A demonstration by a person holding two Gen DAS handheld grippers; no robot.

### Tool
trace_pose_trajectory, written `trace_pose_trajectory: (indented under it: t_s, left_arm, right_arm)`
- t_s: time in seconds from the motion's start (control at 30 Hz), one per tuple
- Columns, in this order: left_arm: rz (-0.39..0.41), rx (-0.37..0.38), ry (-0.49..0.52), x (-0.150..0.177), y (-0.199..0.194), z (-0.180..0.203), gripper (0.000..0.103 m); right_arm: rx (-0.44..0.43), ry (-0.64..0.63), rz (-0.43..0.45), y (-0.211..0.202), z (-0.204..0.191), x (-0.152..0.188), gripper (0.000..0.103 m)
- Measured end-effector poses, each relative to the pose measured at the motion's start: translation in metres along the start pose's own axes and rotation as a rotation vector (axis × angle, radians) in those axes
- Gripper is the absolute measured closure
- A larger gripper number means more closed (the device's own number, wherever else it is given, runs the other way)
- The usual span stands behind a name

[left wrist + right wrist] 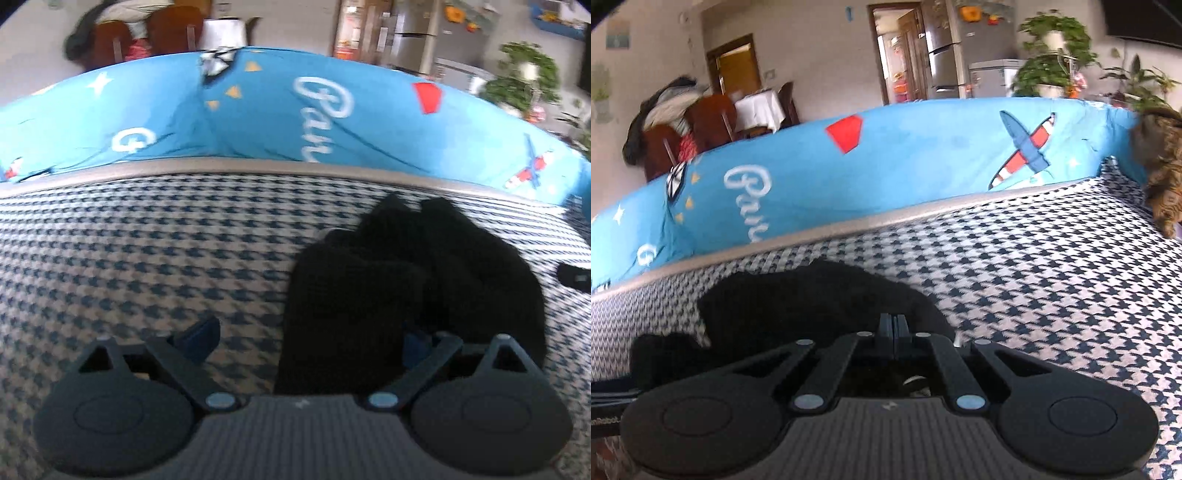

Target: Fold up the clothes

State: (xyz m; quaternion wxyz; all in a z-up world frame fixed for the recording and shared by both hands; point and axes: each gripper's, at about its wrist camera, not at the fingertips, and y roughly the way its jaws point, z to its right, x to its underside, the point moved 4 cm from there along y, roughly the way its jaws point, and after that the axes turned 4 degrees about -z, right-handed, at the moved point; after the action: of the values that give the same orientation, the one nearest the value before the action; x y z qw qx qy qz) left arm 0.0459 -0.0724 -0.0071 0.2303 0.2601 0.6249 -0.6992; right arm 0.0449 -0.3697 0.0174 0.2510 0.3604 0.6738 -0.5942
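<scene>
A black knitted garment (406, 280) lies bunched on the houndstooth sofa seat (147, 258). My left gripper (308, 338) is open just above the seat. Its left finger (199, 336) hangs over bare fabric, and its right finger (417, 341) is partly buried in the garment's near edge. In the right wrist view the same black garment (812, 299) spreads ahead and to the left. My right gripper (894, 328) is shut, with its tips low against the garment's near edge. No cloth shows between the fingers.
A blue printed cover (332, 110) drapes the sofa back behind the seat. A brown furry throw (1163, 177) sits at the seat's far right. Part of the other gripper (576, 277) shows at the right edge. Bare seat fabric (1052, 277) lies right of the garment.
</scene>
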Motion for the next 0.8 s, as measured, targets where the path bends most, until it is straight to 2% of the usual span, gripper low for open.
trace_pose_trajectory:
  t_s: [0.07,0.13,0.2,0.27,0.37,0.47,0.57,0.63,0.67,0.8]
  left_arm:
    - [-0.006,-0.049,-0.024,0.000,0.004,-0.012,0.007]
    - [-0.015,-0.083,-0.049,0.000,0.008,-0.022,0.007]
    - [-0.024,-0.114,-0.070,0.001,0.011,-0.030,0.007]
    - [-0.026,-0.136,-0.084,0.001,0.012,-0.038,0.007]
    - [-0.011,-0.161,-0.109,0.000,0.009,-0.046,0.006]
    - [0.004,-0.168,-0.140,-0.002,0.002,-0.052,0.005]
    - [0.022,-0.140,-0.163,-0.005,-0.008,-0.052,0.004]
    - [0.037,-0.129,-0.167,-0.006,-0.014,-0.050,0.001]
    - [0.046,-0.129,-0.161,-0.007,-0.017,-0.048,0.000]
    - [0.060,-0.123,-0.131,-0.007,-0.023,-0.041,0.000]
  right_arm:
    - [-0.058,0.020,-0.003,0.000,0.000,-0.002,0.097]
    - [-0.112,0.034,-0.014,0.000,-0.004,-0.002,0.082]
    - [-0.141,0.015,-0.009,0.003,-0.011,0.000,0.050]
    - [-0.156,-0.016,0.001,0.005,-0.019,0.001,0.035]
    - [-0.157,-0.042,-0.004,0.013,-0.027,0.004,0.028]
    - [-0.129,-0.055,-0.025,0.025,-0.031,0.010,0.028]
    - [-0.132,-0.096,-0.041,0.031,-0.038,0.015,0.028]
    - [-0.113,-0.124,-0.053,0.032,-0.041,0.017,0.053]
    - [-0.103,-0.138,-0.059,0.033,-0.042,0.018,0.073]
    - [-0.091,-0.131,-0.051,0.026,-0.042,0.016,0.082]
